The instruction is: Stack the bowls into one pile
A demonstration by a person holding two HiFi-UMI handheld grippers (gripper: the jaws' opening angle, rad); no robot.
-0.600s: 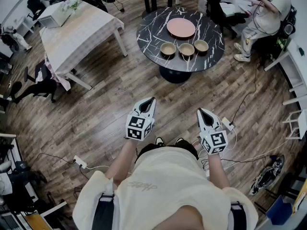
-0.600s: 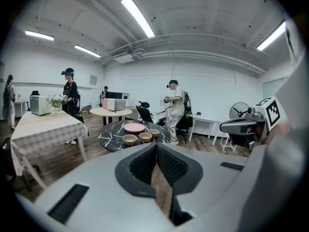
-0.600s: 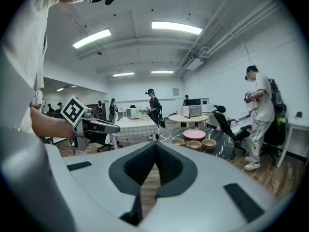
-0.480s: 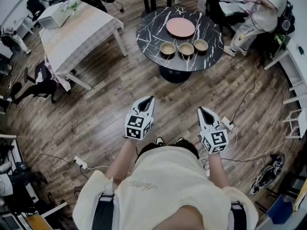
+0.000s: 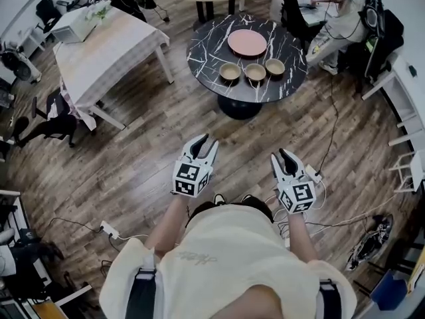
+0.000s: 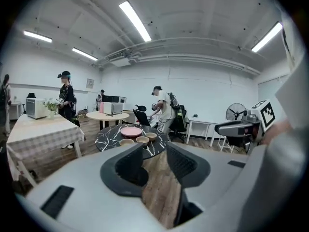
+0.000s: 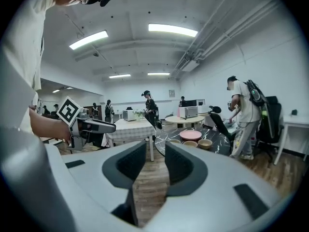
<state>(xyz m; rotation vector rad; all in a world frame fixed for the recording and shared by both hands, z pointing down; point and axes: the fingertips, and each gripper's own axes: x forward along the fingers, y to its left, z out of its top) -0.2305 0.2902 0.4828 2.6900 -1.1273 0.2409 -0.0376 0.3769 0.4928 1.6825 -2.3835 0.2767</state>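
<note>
While three bowls stand apart in a row on the round black table (image 5: 206,45), no pile exists, so the approach is the step in hand. The left gripper (image 5: 207,142) is well short of the table, jaws apart and empty; the right gripper (image 5: 281,155) is the same. On the table's near half sit the left bowl (image 5: 230,72), middle bowl (image 5: 255,72) and right bowl (image 5: 275,66), with a pink plate (image 5: 247,42) behind them. Next likely means reaching the table and gripping one rim. No writing is readable beyond square markers; the shirt print is too faint.

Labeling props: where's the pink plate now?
Head view, top centre: the pink plate lies on the black marble table, just beyond the row of three bowls.
</note>
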